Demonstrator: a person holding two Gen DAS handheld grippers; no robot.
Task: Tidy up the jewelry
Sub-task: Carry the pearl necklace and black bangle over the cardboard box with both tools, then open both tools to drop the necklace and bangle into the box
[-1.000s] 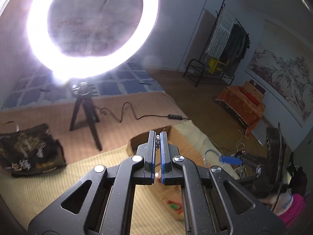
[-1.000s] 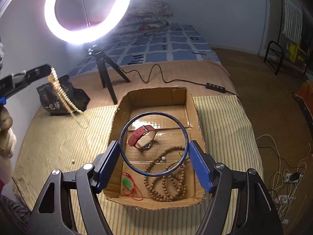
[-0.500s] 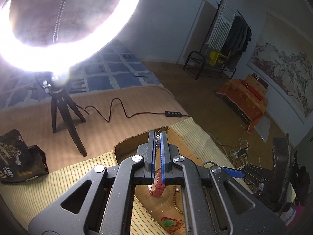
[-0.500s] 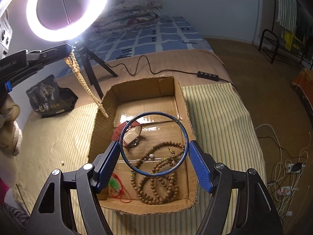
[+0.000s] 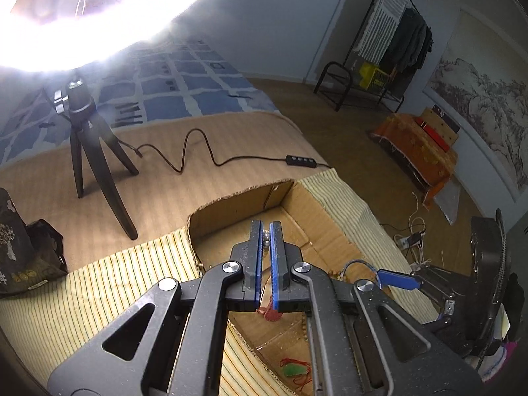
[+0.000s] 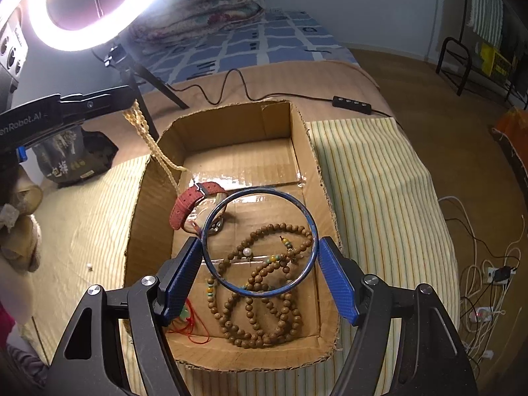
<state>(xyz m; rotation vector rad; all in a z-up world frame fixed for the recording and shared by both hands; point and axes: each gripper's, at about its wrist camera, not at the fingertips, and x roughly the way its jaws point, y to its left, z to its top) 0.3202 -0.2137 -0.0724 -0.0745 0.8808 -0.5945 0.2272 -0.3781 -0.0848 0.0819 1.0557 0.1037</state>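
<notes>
A shallow cardboard box (image 6: 298, 151) sat on a striped cloth. Above its near end, the right gripper (image 6: 260, 272) held a blue bangle (image 6: 259, 241) between wide-set fingers. At the box's left wall, the left gripper (image 5: 266, 244) was clamped shut on a cream bead strand (image 6: 150, 142), which trailed down inside, perhaps touching the floor. A red-strapped watch (image 6: 189, 203) and brown prayer beads (image 6: 260, 297) lay in the box.

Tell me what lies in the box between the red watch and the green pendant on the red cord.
Bare cardboard floor of the box, seen in the right wrist view; the watch sits further back, the pendant nearer, partly behind the blue pad.
</notes>
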